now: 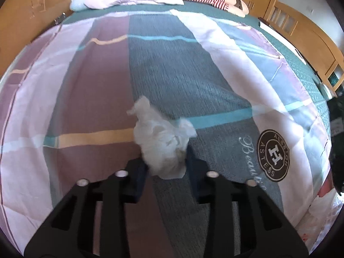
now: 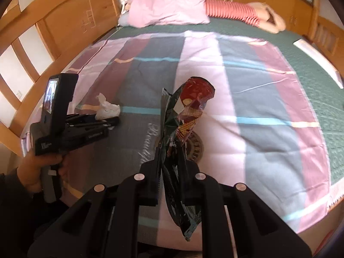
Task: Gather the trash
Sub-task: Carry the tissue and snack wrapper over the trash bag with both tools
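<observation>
A crumpled white tissue (image 1: 161, 137) lies on the patchwork quilt (image 1: 86, 99), and my left gripper (image 1: 165, 159) is shut on its lower part, one pad pressing each side. The right wrist view shows that same gripper (image 2: 111, 121) low over the quilt at the left with the tissue (image 2: 106, 108) at its tips, held by a person's hand (image 2: 32, 172). My right gripper (image 2: 171, 150) is shut on a crinkled red and dark snack wrapper (image 2: 189, 111), which stands up above the fingers and hangs below them, off the quilt (image 2: 258, 99).
A pink pillow (image 2: 169, 6) and a red-striped plush toy (image 2: 232, 10) lie at the far end of the bed. A wooden bed frame (image 2: 43, 43) runs along the left. Wooden cabinets (image 1: 301, 28) stand on the right, and something black (image 1: 336, 129) sits at the bed's right edge.
</observation>
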Available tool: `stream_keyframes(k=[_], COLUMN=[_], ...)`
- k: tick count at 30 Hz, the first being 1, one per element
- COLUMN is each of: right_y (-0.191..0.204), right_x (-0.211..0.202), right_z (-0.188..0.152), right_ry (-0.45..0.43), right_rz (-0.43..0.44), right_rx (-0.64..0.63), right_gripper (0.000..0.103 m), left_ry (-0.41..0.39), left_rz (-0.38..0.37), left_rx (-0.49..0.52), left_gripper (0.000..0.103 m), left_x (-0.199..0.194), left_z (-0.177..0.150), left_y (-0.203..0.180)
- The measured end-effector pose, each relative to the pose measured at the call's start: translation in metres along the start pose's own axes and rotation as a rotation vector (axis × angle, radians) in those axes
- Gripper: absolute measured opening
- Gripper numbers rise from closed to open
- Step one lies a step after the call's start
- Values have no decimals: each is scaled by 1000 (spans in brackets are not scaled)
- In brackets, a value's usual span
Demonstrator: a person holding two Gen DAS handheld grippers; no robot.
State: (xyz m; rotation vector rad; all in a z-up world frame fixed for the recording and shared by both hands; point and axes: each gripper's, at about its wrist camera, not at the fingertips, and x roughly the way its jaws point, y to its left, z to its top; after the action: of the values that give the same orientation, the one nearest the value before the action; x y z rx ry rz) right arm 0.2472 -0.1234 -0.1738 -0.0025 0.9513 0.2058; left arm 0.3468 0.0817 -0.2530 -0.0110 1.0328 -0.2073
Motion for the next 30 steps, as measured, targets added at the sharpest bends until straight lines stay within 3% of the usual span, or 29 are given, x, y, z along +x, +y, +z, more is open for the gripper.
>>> stream_keyframes(k=[4,8,13,20,30], right_y=[-7,-15,-29,-32,-35], right_x=[-23,-54,-91,-146,-206], right_z=[-10,-25,-46,-72,-109], right_ry=[-57,-109,-165,-249,-338], right_rz=[-7,-31,-31,-20,-32], right_rx=[36,47,84,92,77], right_gripper=[15,15,15,15,15], left_ry=[-141,-305,-449,-540,-592], left_rz=[21,82,123,131,113], left_rx=[10,87,90,95,103], left_gripper=[27,27,27,27,27], left_x=[-42,-115,-197,-278,-337], left_z=[-3,-17,-44,-81,-117], left_y=[-12,-37,-68,-111,-152])
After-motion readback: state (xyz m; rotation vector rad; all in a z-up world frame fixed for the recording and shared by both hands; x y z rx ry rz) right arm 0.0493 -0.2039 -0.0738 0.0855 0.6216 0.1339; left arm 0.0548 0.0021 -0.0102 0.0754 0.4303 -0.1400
